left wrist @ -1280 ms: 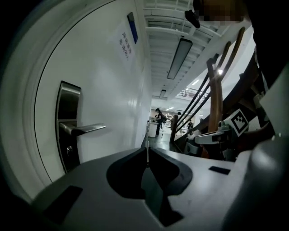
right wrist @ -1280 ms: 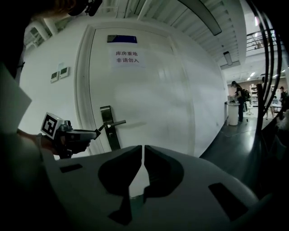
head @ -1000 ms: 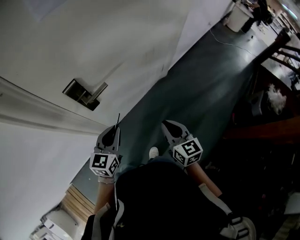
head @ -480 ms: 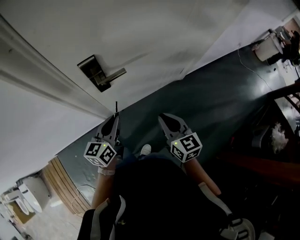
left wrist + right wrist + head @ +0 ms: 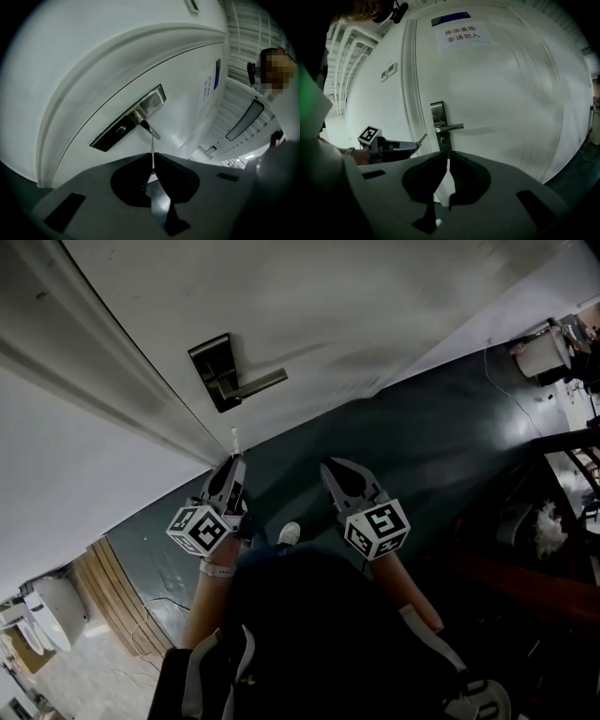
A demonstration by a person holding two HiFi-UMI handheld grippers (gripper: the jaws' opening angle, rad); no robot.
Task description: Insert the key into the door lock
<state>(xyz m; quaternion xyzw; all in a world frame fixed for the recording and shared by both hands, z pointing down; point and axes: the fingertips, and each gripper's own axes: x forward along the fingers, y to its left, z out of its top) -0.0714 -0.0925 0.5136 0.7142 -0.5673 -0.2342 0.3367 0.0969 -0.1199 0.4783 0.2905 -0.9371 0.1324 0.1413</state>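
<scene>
A dark metal lock plate with a lever handle sits on the white door. In the left gripper view the plate shows its keyhole below the lever. My left gripper is shut on a thin key, whose blade points up toward the lever, short of the plate. The right gripper view shows the left gripper and key left of the lock plate. My right gripper hangs shut and empty beside it, its tips below the lever.
The door frame runs left of the lock. A paper sign hangs high on the door. Dark floor stretches right, with furniture at the far right and wooden slats at the lower left.
The head view has swung, so the lock now lies nearer above the grippers. My left gripper with the key has closed in on the lock plate. The right gripper has held its place.
</scene>
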